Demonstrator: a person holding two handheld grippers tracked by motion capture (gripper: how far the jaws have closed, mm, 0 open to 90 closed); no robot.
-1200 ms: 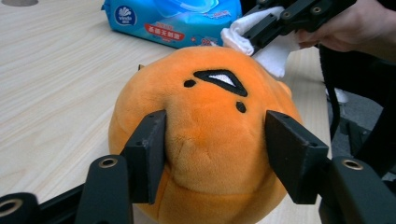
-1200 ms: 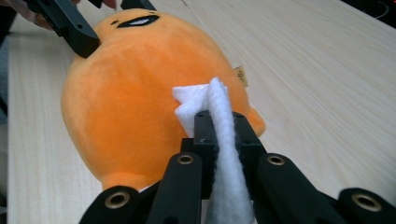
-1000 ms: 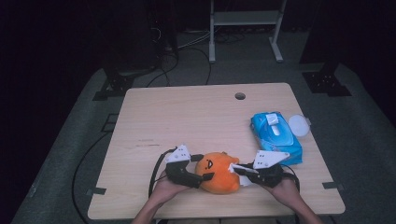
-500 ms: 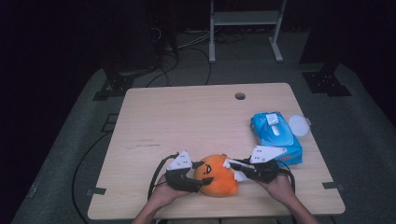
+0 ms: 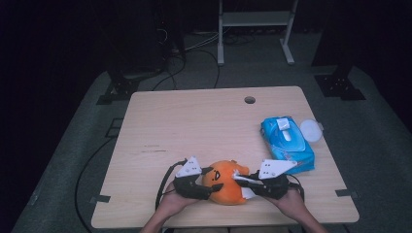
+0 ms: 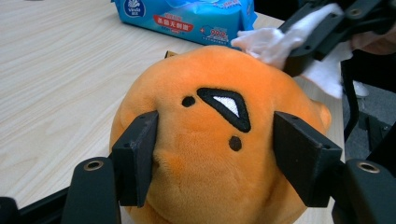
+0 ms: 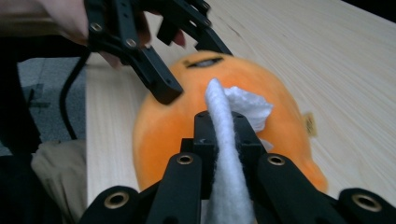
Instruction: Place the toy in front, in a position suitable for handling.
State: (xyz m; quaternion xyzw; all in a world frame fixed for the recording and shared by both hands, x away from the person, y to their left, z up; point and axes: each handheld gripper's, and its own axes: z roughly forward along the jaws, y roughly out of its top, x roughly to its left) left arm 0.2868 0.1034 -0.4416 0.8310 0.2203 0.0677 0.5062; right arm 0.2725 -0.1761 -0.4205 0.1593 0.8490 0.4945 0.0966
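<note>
Orange plush toy [image 5: 227, 182] at the table's [image 5: 204, 126] near edge, wiped with a white tissue [image 7: 224, 140].
A blue wipes pack [image 5: 286, 144] lies just right of the toy. The left gripper [image 6: 215, 154] clasps the toy's sides; the right gripper [image 7: 219, 126] pinches the tissue against the toy's top.

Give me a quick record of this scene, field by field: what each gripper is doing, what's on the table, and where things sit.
Work in hand: wiping an orange plush toy with a white wipe
Left gripper: jaws on either side of the plush toy, pressed into it
Right gripper: shut on the white wipe, wipe touching the top of the toy
Blue pack of wipes: lying flat at the table's right side, beyond the right gripper
White round lid: at the right edge, beside the pack
Table: light wood, with a small hole near its far edge
</note>
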